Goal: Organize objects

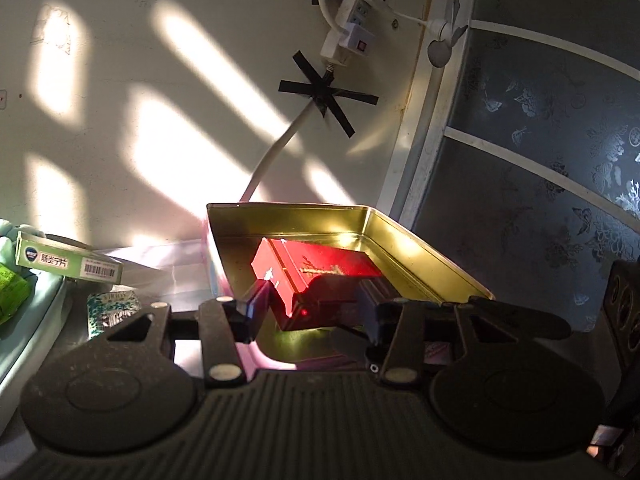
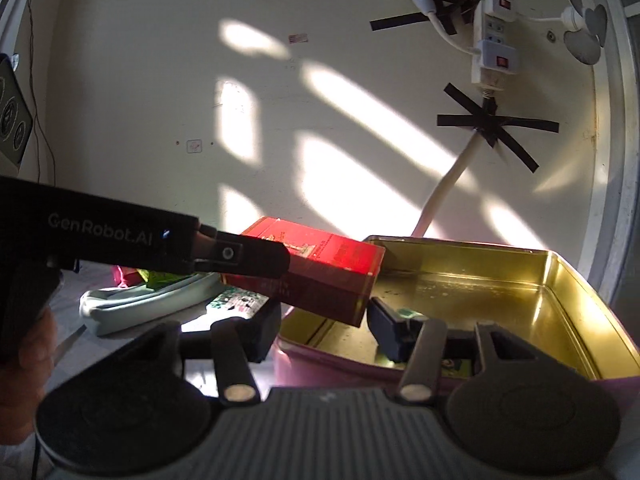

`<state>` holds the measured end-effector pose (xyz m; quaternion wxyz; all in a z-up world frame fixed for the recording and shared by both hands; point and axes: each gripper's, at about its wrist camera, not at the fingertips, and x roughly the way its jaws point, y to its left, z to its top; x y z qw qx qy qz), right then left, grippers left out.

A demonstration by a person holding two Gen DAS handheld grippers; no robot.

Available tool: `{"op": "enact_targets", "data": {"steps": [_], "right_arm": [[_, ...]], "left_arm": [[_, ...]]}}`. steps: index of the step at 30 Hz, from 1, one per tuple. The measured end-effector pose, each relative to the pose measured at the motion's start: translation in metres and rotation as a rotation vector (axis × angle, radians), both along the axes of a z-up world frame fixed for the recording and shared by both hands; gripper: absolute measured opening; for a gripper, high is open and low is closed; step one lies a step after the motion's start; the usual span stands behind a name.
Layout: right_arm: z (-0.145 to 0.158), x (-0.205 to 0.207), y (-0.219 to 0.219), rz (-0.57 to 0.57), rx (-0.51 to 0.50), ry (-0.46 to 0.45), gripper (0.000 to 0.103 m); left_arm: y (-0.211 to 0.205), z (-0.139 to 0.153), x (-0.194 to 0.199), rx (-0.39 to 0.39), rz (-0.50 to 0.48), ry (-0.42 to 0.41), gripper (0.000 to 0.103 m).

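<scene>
Your surface (image 2: pixel 100 344) is pale and sits against a cream wall (image 1: pixel 180 100) striped with sunlight, beside a door (image 1: pixel 540 140) of patterned frosted glass.

Nearest you, your left gripper (image 1: pixel 308 310) has its fingers (image 1: pixel 256 312) closed on the near end of the red box (image 1: pixel 320 268). The right wrist view shows the box clear of the tin's floor, tilted, hanging over the tin's left rim with its far end reaching inward.

Your right gripper (image 2: pixel 324 330) hangs at the near left corner of the tin (image 2: pixel 592 312). Its fingers (image 2: pixel 390 330) are spread wide and grip nothing; one is outside the tin's left wall, the other inside over the golden floor. The red box passes just above the gap between them, and you cannot tell whether it touches either one.

The tin is open, gold inside and pinkish purple on its outer wall.

To the left, a patterned green and white packet (image 1: pixel 114 312) lies flat on the surface next to a pale mint pouch (image 2: pixel 132 308). A green and white medicine box (image 1: pixel 68 260) rests on top of that pouch.

Farthest off, on the wall, a white power strip (image 1: pixel 352 28) is held up with crossed black tape (image 1: pixel 326 94), and a white cable (image 1: pixel 272 156) runs down behind the tin.
</scene>
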<state>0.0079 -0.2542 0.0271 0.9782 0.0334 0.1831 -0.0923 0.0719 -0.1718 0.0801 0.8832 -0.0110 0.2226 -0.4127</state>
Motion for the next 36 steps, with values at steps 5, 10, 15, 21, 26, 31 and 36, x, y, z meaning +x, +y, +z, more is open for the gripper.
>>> {"op": "enact_targets", "data": {"steps": [5,10,15,21,26,31,36], "right_arm": [[-0.011,0.013,-0.038,-0.028,0.078,0.085,0.05],[-0.015,0.017,-0.051,-0.039,0.103,0.093,0.062],[-0.021,0.012,-0.054,-0.106,0.119,0.065,0.063],[-0.009,-0.013,-0.052,-0.166,0.167,-0.04,0.063],[-0.003,-0.022,-0.037,-0.153,0.19,-0.067,0.063],[0.002,-0.011,0.0,-0.062,0.168,-0.055,0.063],[0.001,0.004,0.045,0.037,0.115,-0.021,0.063]], "left_arm": [[-0.042,-0.015,0.026,0.086,-0.019,0.085,0.051],[-0.058,-0.024,0.045,0.126,-0.016,0.161,0.051],[-0.051,-0.02,0.038,0.13,0.052,0.123,0.052],[-0.02,-0.006,0.012,0.154,0.17,0.036,0.052],[0.019,-0.004,-0.007,0.203,0.266,-0.052,0.053],[0.069,-0.013,-0.001,0.236,0.393,-0.031,0.053],[0.114,-0.027,0.007,0.276,0.513,-0.012,0.053]]}}
